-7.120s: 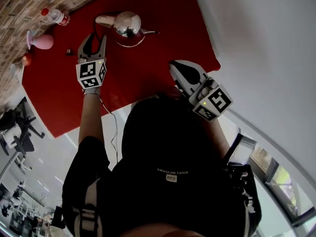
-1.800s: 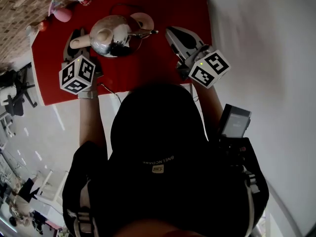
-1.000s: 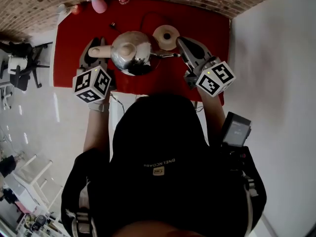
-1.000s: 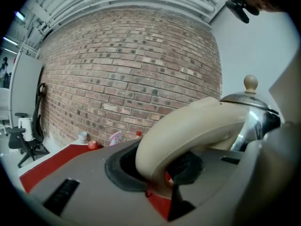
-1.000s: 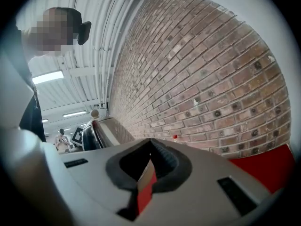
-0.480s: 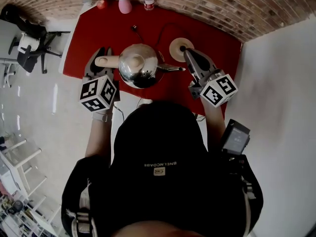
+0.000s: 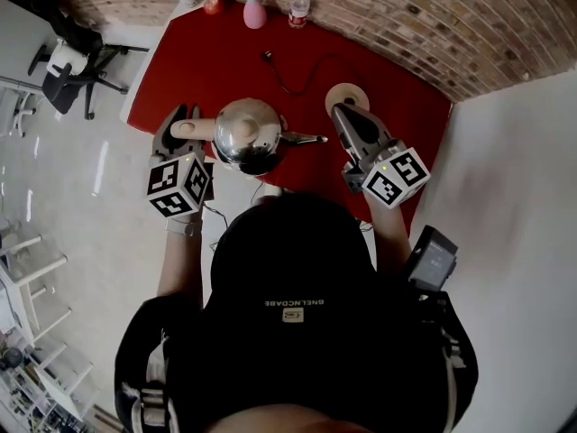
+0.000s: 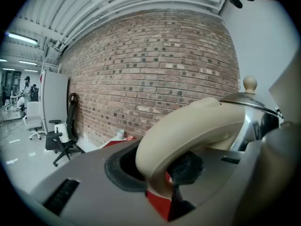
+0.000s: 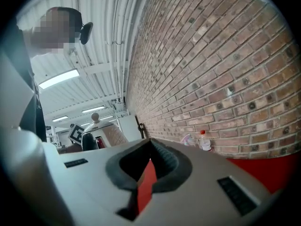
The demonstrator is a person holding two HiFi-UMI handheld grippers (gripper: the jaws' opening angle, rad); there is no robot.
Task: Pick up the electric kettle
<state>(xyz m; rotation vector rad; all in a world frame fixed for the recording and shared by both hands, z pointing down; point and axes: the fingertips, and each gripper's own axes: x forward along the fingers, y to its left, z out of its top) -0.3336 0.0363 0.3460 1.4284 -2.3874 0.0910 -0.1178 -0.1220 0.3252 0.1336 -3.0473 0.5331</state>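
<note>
Left claw (image 7: pixel 183 120): clamped on the cream handle (image 8: pixel 197 131) of the electric kettle (image 7: pixel 248 133); the handle fills the gap between the dark pads.
Kettle versus left claw: the steel body sits just to the right of the claw in the head view, and its lid knob (image 8: pixel 249 84) points up.
Spout (image 7: pixel 306 138): points right, toward the right claw (image 7: pixel 343 115), with a small gap between its tip and the claw.
Right claw: tips drawn together with nothing between them; only a red sliver shows through lower down.
Kettle position: over the near edge of the red bench (image 7: pixel 225 61).
Base (image 7: pixel 347 96): a round cream disc on the bench, apart from the kettle and just beyond the right claw.
Cord (image 7: pixel 288 75): dark, lying on the bench behind the kettle.
Far edge: a pink spray bottle (image 7: pixel 255 12) and a water bottle (image 7: pixel 299 5) stand against the brick wall (image 7: pixel 406 16).
</note>
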